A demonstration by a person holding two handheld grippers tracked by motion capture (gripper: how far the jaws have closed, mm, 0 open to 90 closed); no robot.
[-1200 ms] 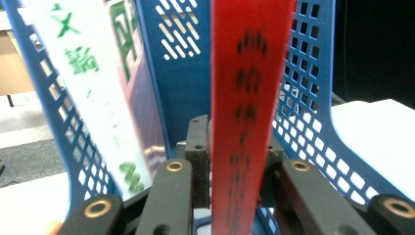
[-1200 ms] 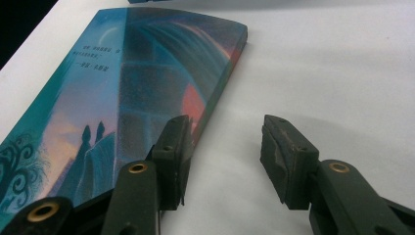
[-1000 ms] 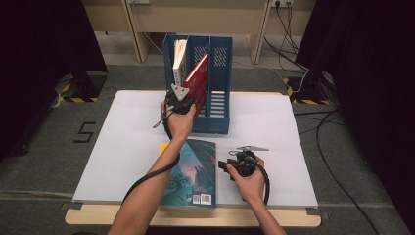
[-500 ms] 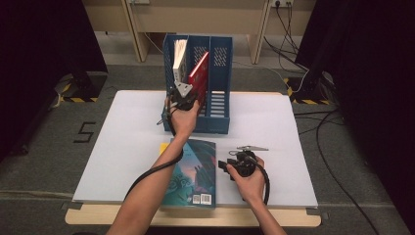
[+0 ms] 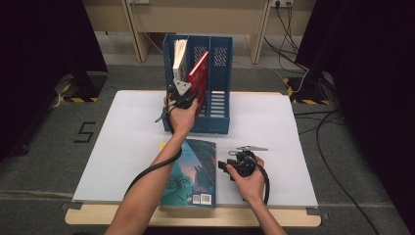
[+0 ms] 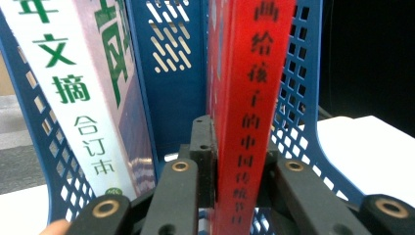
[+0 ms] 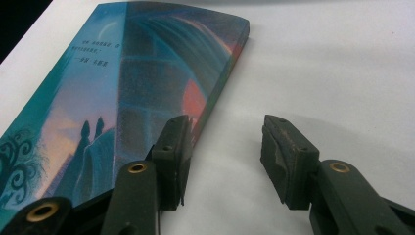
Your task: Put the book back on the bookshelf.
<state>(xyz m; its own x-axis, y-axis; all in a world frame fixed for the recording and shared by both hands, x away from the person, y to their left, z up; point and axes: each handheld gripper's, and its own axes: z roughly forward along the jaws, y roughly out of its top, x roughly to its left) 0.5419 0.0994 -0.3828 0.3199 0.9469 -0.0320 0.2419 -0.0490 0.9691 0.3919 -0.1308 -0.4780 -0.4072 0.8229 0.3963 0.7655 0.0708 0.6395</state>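
Not much has shifted in the last second: the left gripper [image 5: 183, 96] has crept a bit closer to the blue file rack [image 5: 219, 108] and stood the red book [image 5: 198, 77] up straighter, while the right gripper [image 5: 230, 165] has stayed put.

So right now the left gripper is clamped on the spine of the red book; in the left gripper view [image 6: 235, 166] the jaws sit tight on either side of the spine, low down on it. That book [image 6: 252, 107] stands nearly upright in the left compartment of the rack, leaning slightly. Just beside it in the same compartment is a white book [image 6: 85, 107] with green lettering, tilted against the outer wall. The rack stands at the far edge of the bench [image 5: 122, 147], roughly in the middle.

The right gripper hangs open, nothing in it, jaws well apart in the right gripper view [image 7: 225, 161]. One jaw is just beside the edge of the teal book [image 7: 122, 88], which lies flat near the front edge of the bench [image 5: 193, 174], close to the middle. The person's right hand [image 5: 252, 181] holds that gripper low over the bench, right of the book.
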